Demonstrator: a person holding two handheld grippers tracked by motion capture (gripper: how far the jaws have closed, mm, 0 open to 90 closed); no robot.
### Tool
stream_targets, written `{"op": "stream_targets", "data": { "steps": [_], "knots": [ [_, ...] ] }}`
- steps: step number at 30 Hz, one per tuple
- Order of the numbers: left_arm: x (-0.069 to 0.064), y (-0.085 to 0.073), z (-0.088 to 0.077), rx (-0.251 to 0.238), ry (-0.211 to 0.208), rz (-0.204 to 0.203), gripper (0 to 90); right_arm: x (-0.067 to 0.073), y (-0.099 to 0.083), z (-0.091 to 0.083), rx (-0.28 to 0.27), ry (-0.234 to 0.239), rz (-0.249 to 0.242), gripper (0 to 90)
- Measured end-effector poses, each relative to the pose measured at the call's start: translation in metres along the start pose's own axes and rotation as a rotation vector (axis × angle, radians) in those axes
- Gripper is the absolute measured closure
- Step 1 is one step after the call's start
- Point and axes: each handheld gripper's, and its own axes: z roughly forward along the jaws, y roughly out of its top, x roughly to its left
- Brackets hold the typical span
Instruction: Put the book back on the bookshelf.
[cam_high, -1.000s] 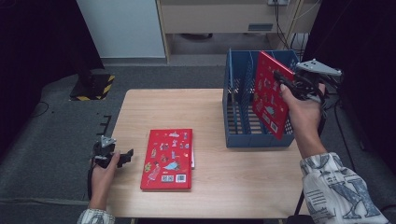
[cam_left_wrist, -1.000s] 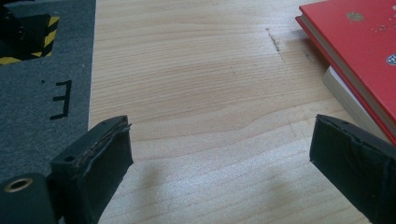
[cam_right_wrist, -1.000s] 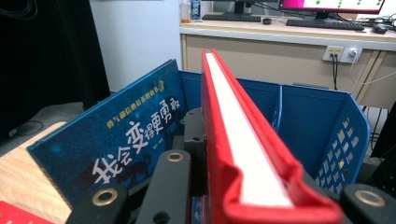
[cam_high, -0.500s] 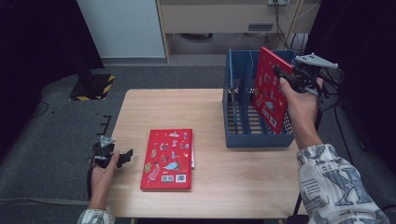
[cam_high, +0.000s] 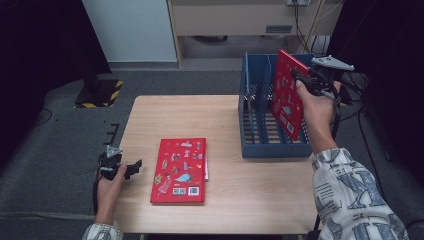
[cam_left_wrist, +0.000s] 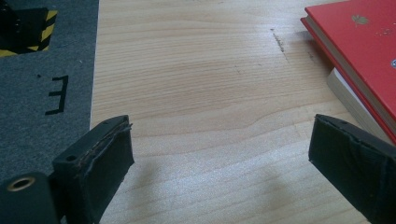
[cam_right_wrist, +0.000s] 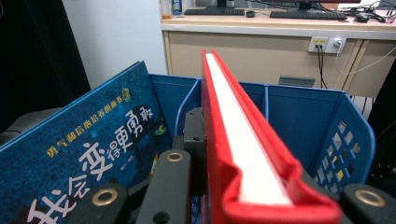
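We have the right gripper (cam_high: 303, 83) clamped on the top edge of a red book (cam_high: 286, 95), held upright but tilted, its lower corner already down inside the blue rack (cam_high: 272, 148) at the table's right side. The book's long axis runs top-to-bottom, leaning toward the rack's right part; in the right gripper view its spine edge (cam_right_wrist: 243, 140) points straight away between dividers, with a blue book (cam_right_wrist: 79, 154) just to its left in the next slot. The next move, we judge, is straight down along that axis. The left gripper (cam_high: 120, 169) rests wide open, holding nothing, near the second red book (cam_high: 180, 170) lying flat on the table (cam_high: 225, 115), which it is nearer to.
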Motion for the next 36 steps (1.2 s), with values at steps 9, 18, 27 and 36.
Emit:
{"op": "stream_targets", "data": {
  "steps": [9, 18, 27, 36],
  "knots": [
    [0.001, 0.0, 0.0, -0.005, -0.001, -0.005, 6.1, 0.002, -0.005, 0.017, 0.009, -0.015, -0.002, 79.2],
    [0.002, 0.0, 0.0, -0.007, 0.0, -0.008, 6.2, 0.005, -0.01, 0.029, 0.009, -0.023, 0.002, 79.2],
    [0.002, 0.0, -0.001, -0.013, 0.001, -0.011, 6.2, 0.006, -0.018, 0.038, 0.005, -0.029, 0.013, 79.2],
    [0.002, 0.001, -0.001, -0.014, 0.001, -0.01, 6.3, 0.008, -0.03, 0.045, 0.018, -0.029, 0.009, 79.2]
  ]
}}
